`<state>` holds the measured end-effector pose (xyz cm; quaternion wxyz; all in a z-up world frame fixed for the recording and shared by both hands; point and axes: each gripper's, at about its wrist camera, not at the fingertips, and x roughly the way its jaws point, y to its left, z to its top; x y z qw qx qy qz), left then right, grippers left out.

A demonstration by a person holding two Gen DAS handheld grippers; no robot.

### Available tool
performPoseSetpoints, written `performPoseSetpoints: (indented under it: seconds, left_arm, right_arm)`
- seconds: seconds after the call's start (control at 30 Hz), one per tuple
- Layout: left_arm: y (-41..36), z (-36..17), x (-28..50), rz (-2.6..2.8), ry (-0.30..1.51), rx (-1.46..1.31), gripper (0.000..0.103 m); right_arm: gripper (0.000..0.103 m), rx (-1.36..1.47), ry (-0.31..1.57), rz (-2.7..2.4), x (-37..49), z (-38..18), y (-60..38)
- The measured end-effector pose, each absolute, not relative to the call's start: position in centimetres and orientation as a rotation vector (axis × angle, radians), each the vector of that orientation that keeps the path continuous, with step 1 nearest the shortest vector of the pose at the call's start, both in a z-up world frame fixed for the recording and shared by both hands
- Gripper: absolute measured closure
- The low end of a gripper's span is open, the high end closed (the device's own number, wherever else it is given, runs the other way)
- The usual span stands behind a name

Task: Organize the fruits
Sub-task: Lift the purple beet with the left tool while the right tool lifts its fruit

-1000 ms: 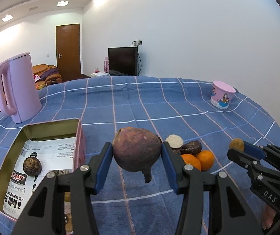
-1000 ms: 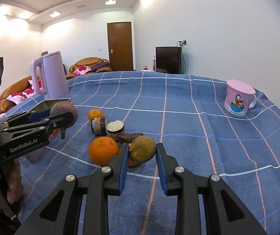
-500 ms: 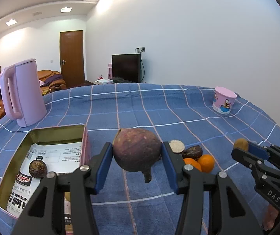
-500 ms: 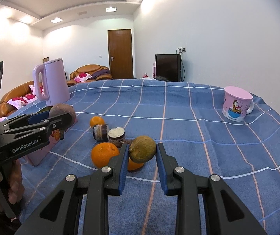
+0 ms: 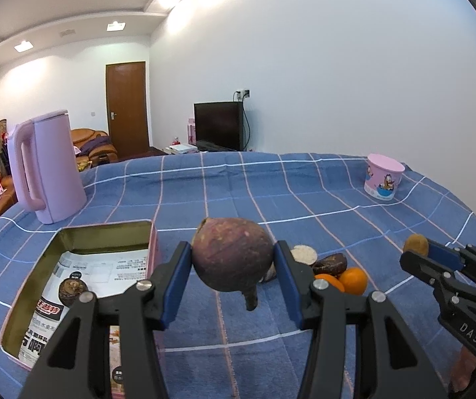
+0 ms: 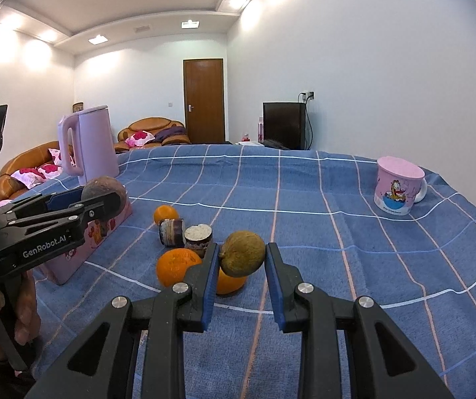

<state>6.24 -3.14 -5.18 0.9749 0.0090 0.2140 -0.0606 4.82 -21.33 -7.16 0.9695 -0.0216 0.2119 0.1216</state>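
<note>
Looking at progress, I'd call it early days. Only one small dark brown fruit sits in the open pink tin, on the printed paper lining it. The left gripper is pinching a big purple-brown fruit in the air, just right of the tin. The right gripper is clamped on a smaller brownish-green fruit, lifted above the pile. On the blue checked cloth remain three oranges and some cut dark pieces, so most of the sorting looks undone.
</note>
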Motion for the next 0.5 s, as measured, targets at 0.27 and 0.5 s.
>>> performPoseSetpoints:
  seconds: [0.27, 0.5]
  left_arm:
    - [-3.01, -4.95, 5.81, -0.102, 0.402, 0.031, 0.051]
    - [-2.89, -4.78, 5.57, -0.083, 0.382, 0.044, 0.051]
  right_arm:
    - [0.074, -0.057, 0.399, 0.236, 4.42, -7.03, -21.17]
    - [0.074, -0.057, 0.381, 0.23, 4.21, -6.95, -21.28]
